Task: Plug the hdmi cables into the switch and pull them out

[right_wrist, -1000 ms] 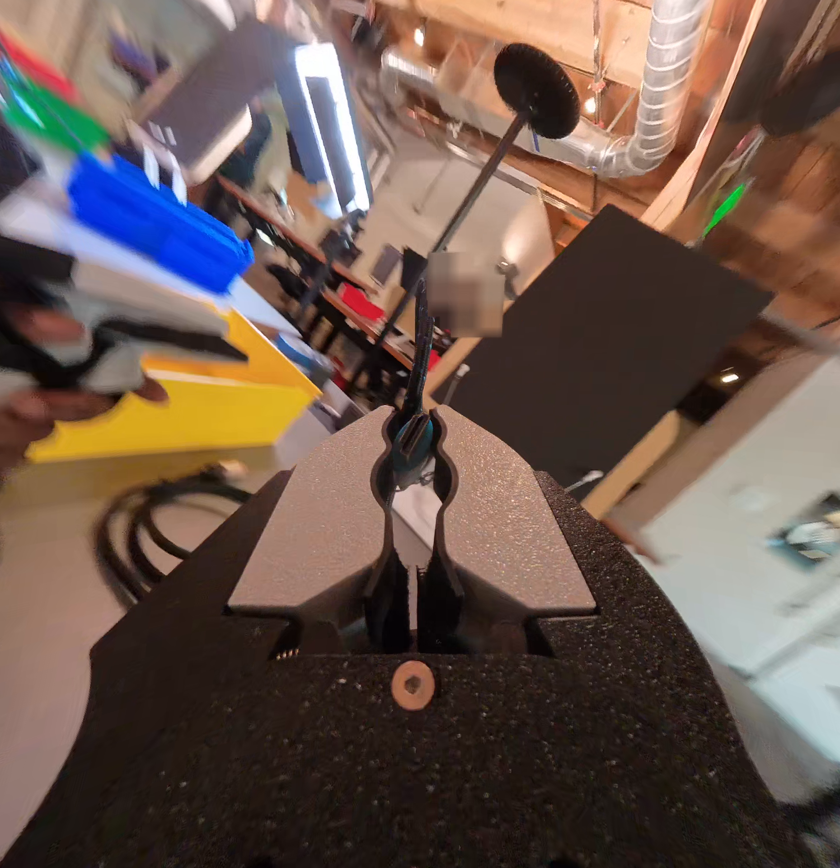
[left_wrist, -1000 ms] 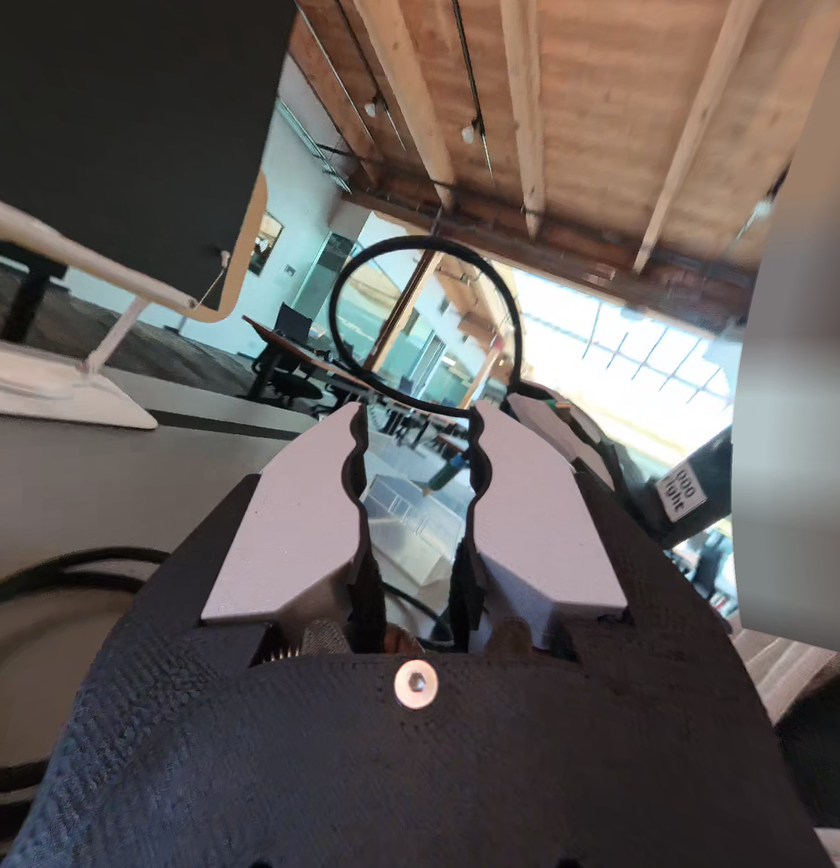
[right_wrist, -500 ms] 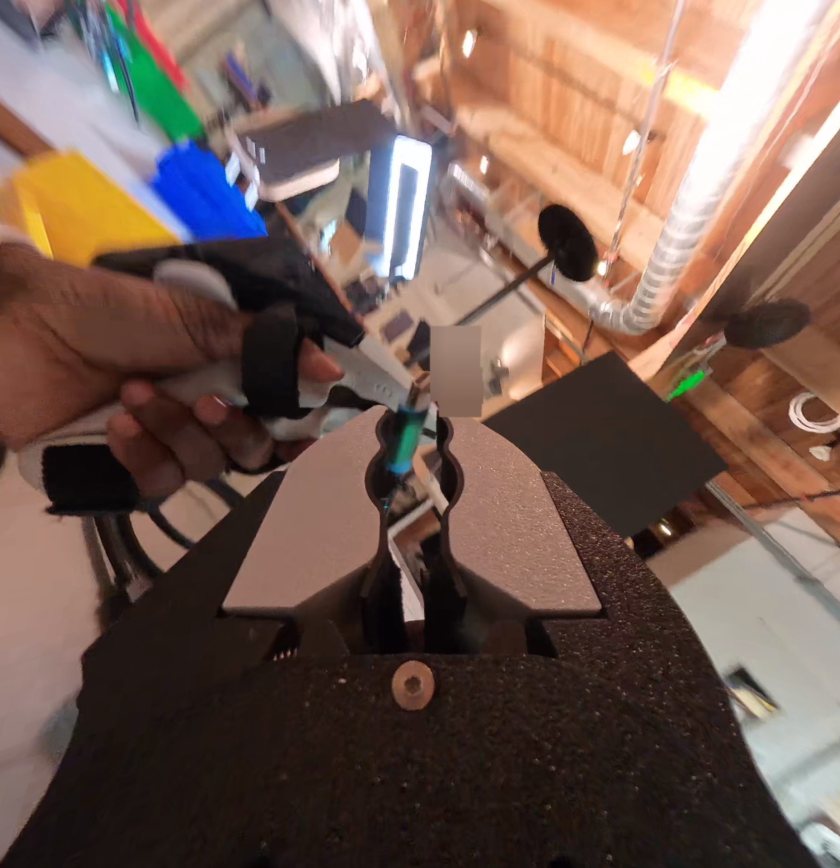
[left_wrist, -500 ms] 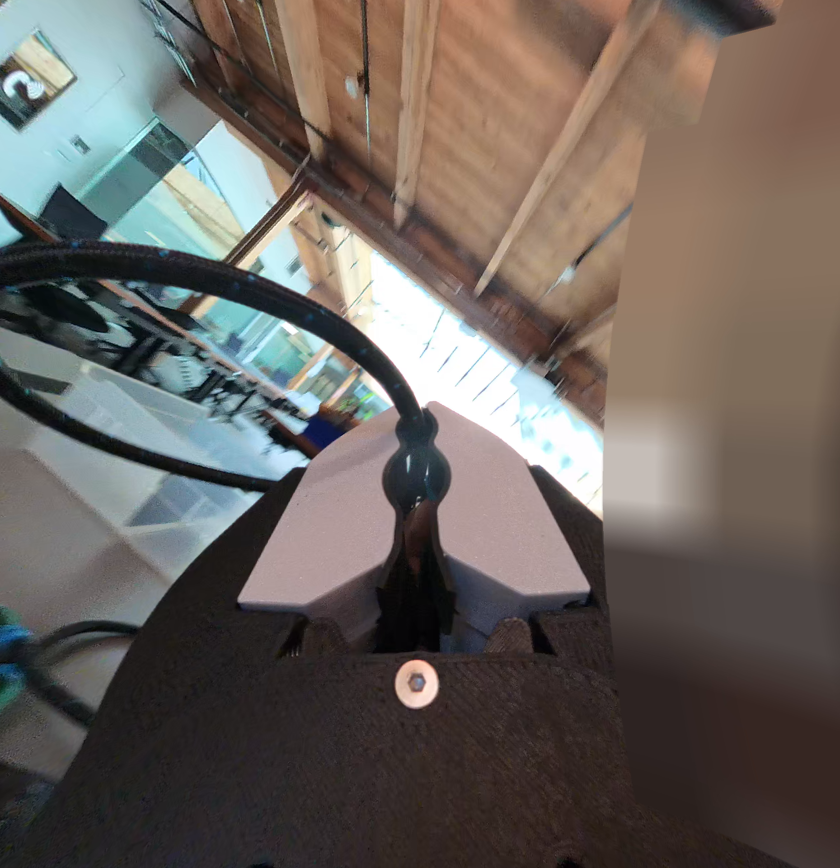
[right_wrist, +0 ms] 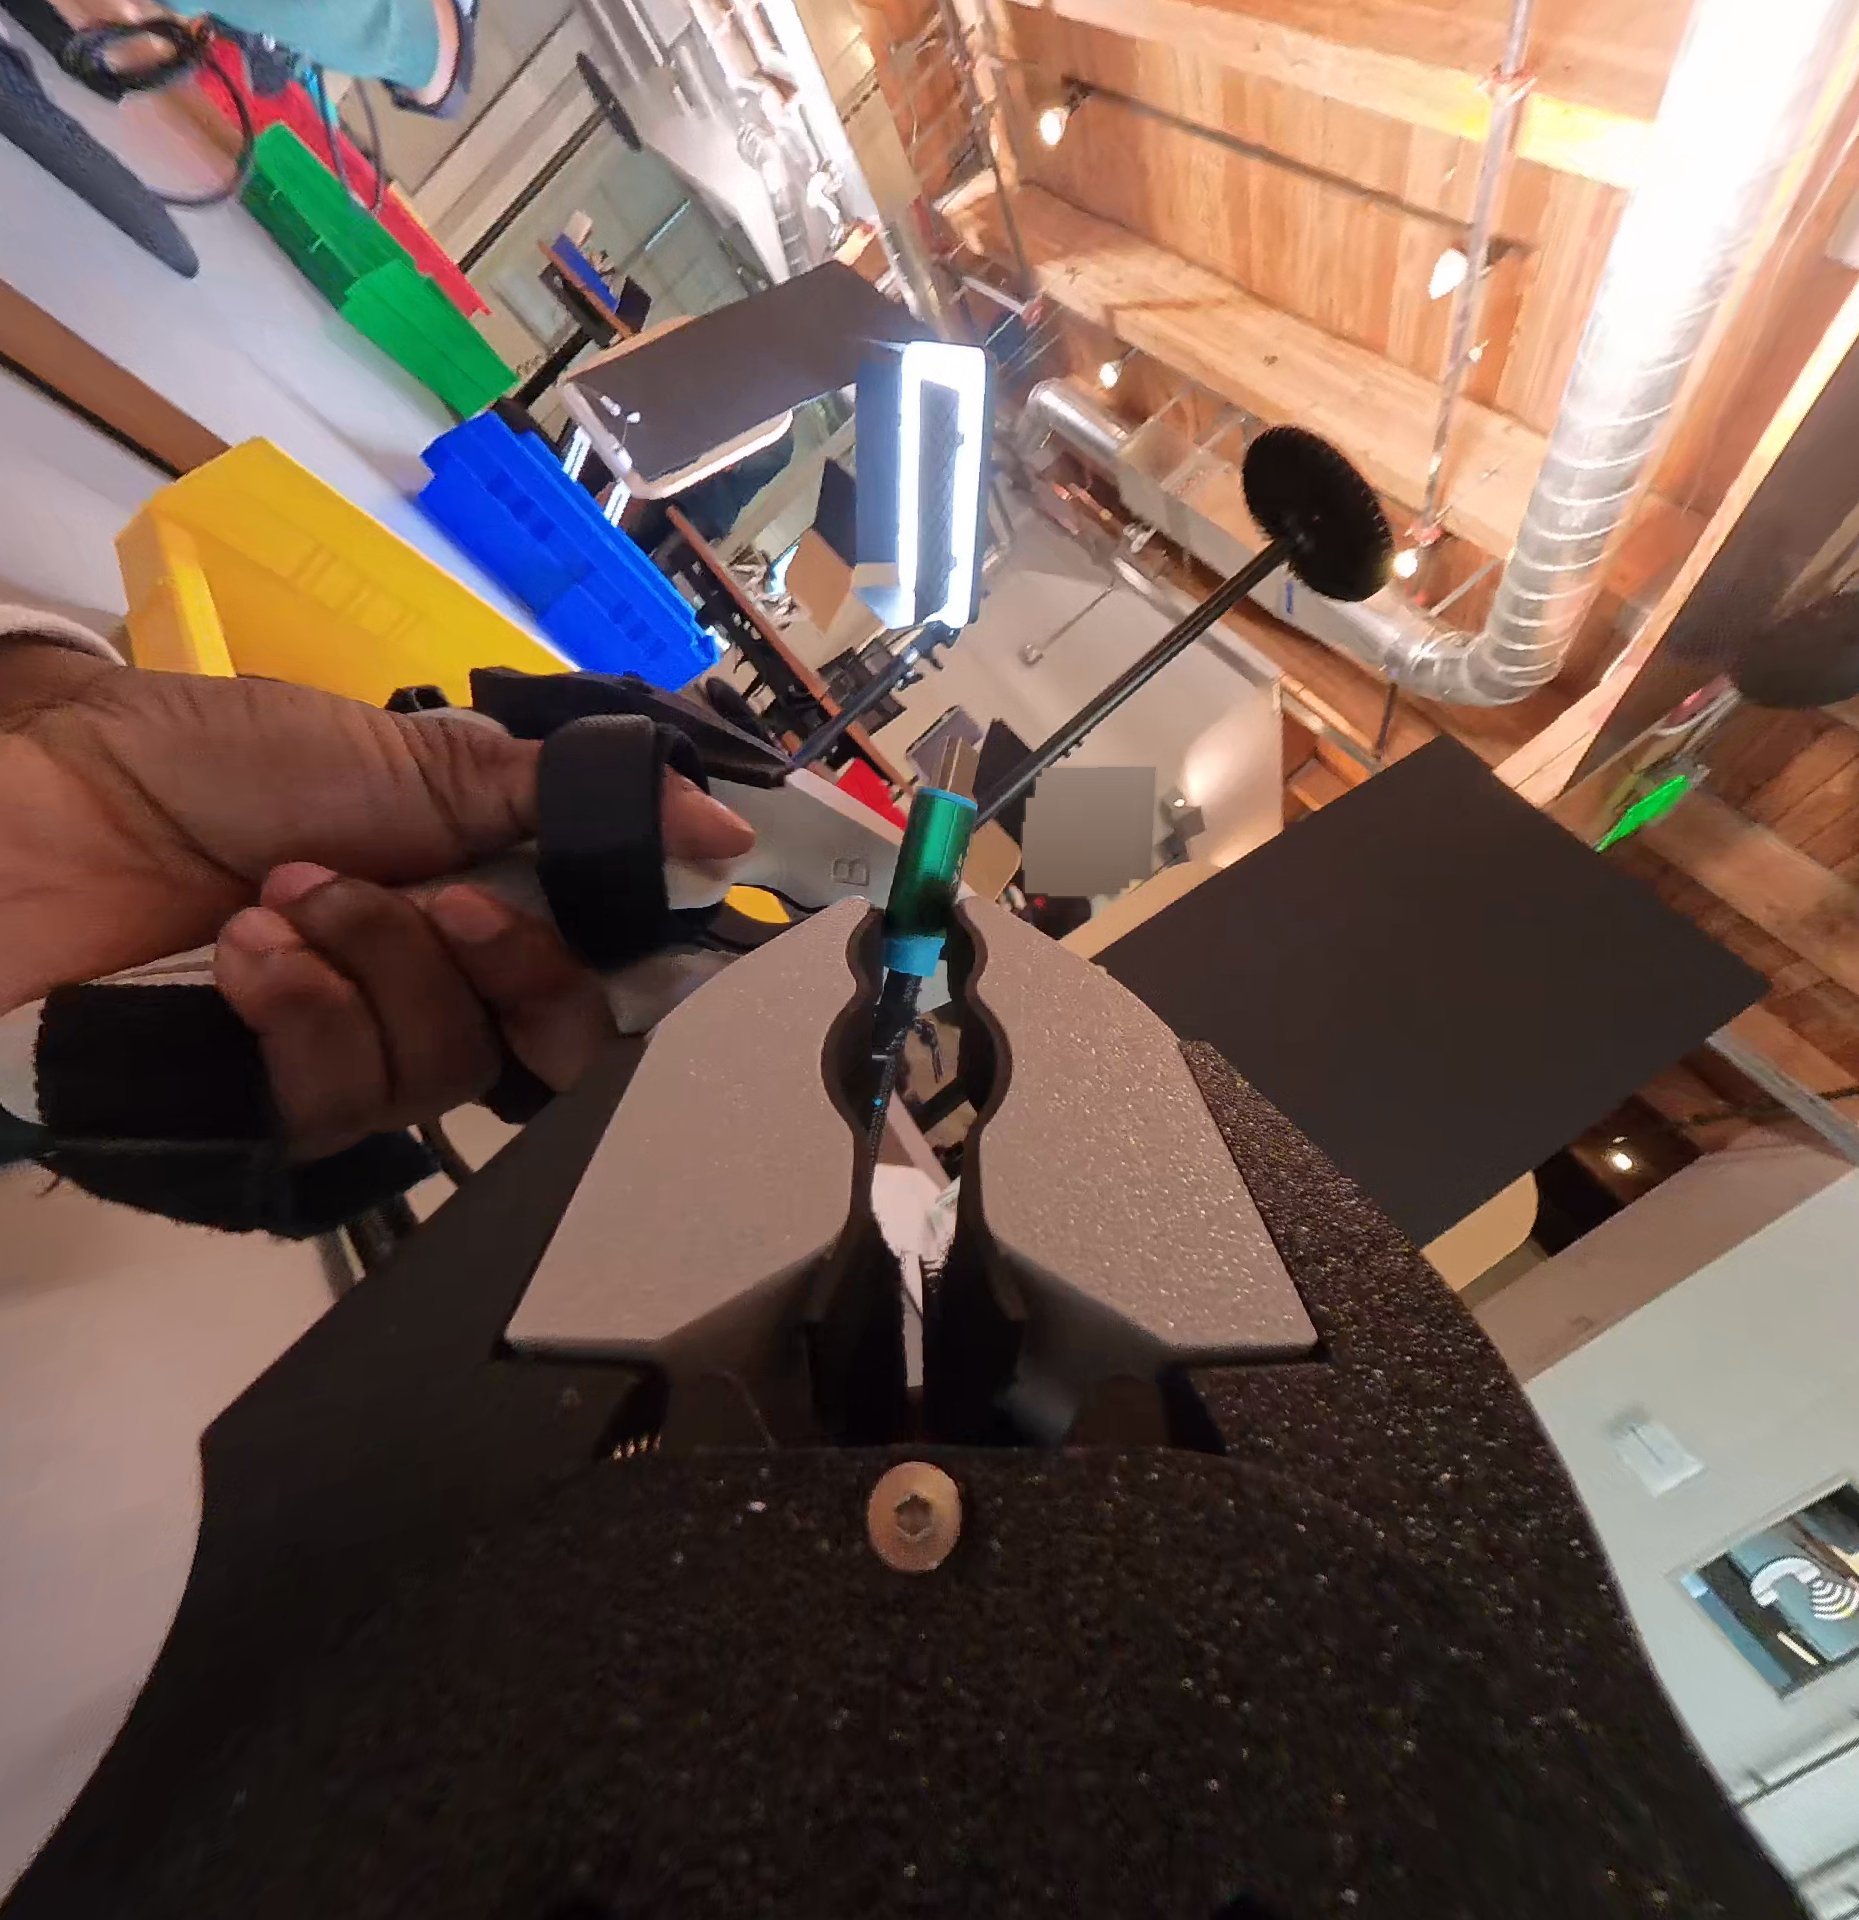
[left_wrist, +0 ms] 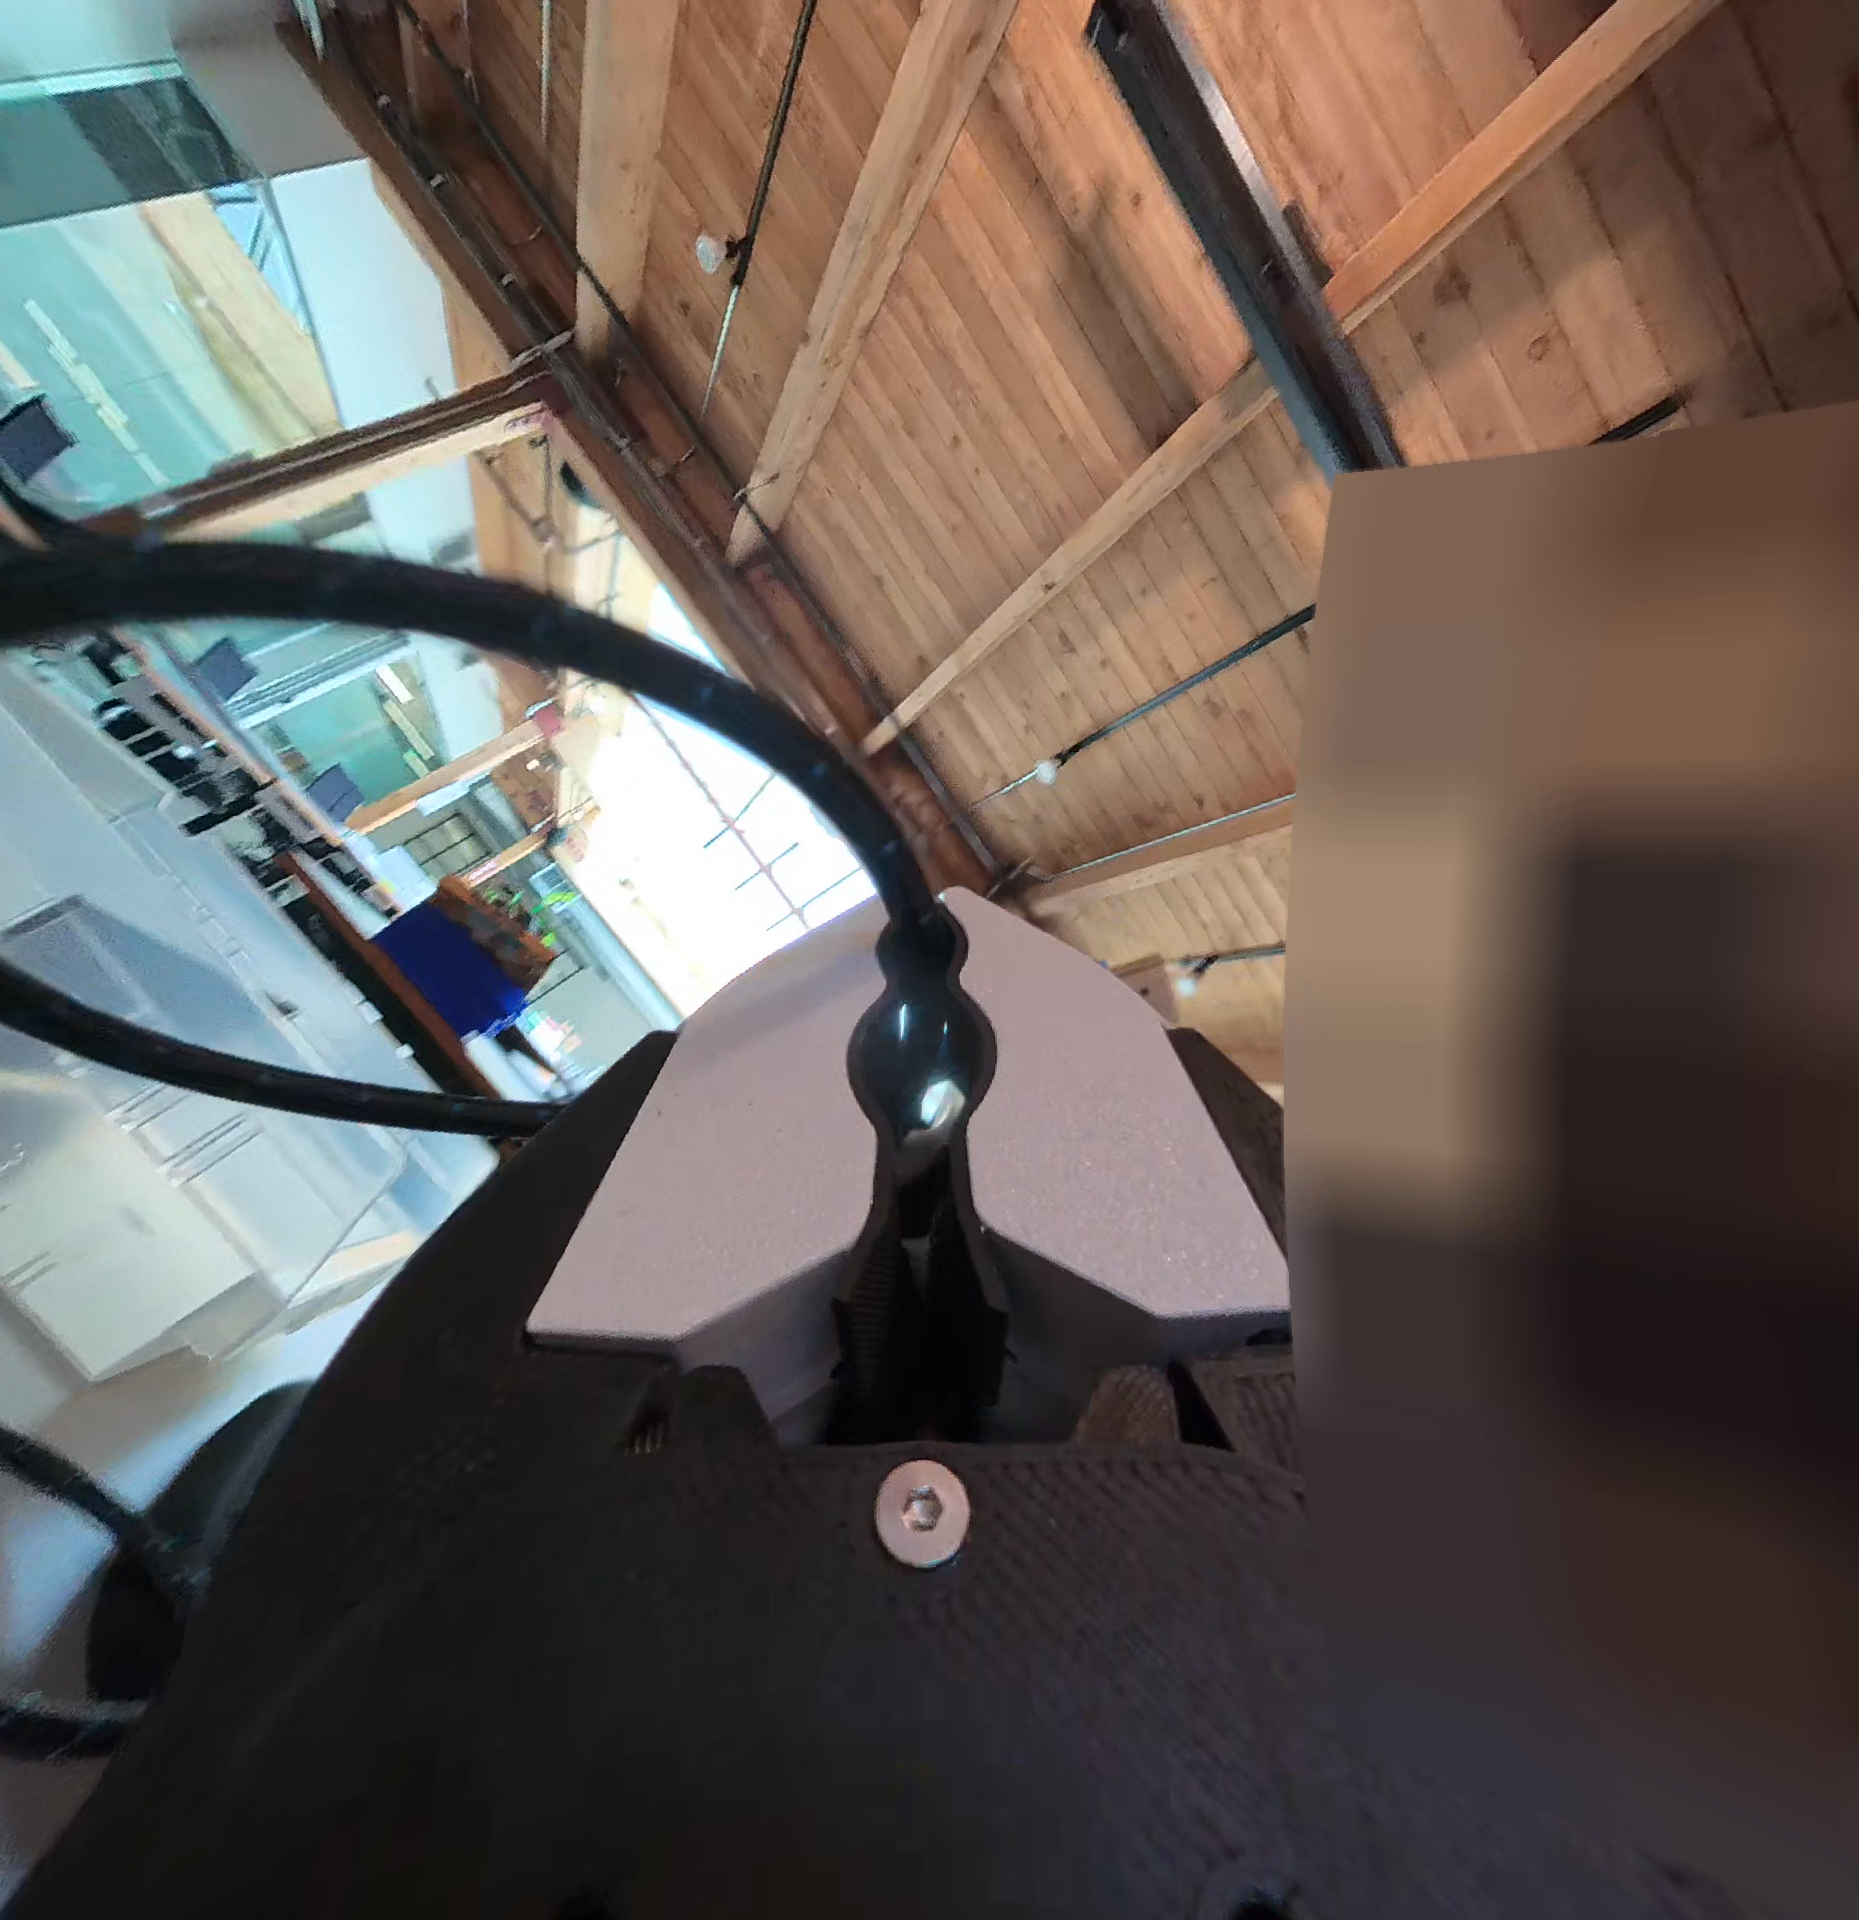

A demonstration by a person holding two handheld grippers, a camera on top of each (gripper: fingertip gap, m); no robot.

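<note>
Glossy green metal plug, braided cable, rough wooden ceiling.

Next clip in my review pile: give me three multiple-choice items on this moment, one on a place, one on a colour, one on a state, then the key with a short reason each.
1. Where does the yellow bin sit relative to the blue bin in the right wrist view?
A. To its left
B. To its right
C. Stacked on top of it

2. What colour is the connector poking out past the right gripper tips?
A. Red
B. Green
C. White

3. How does the left gripper stand?
A. Wide open, empty
B. Shut on the black cable
C. Out of view

Key:
1 A, the yellow bin lies left of the blue one, closer to the hand.
2 B, its metallic shell is green, with a blue band below.
3 B, the cable enters the closed fingers and loops away leftward.
</note>
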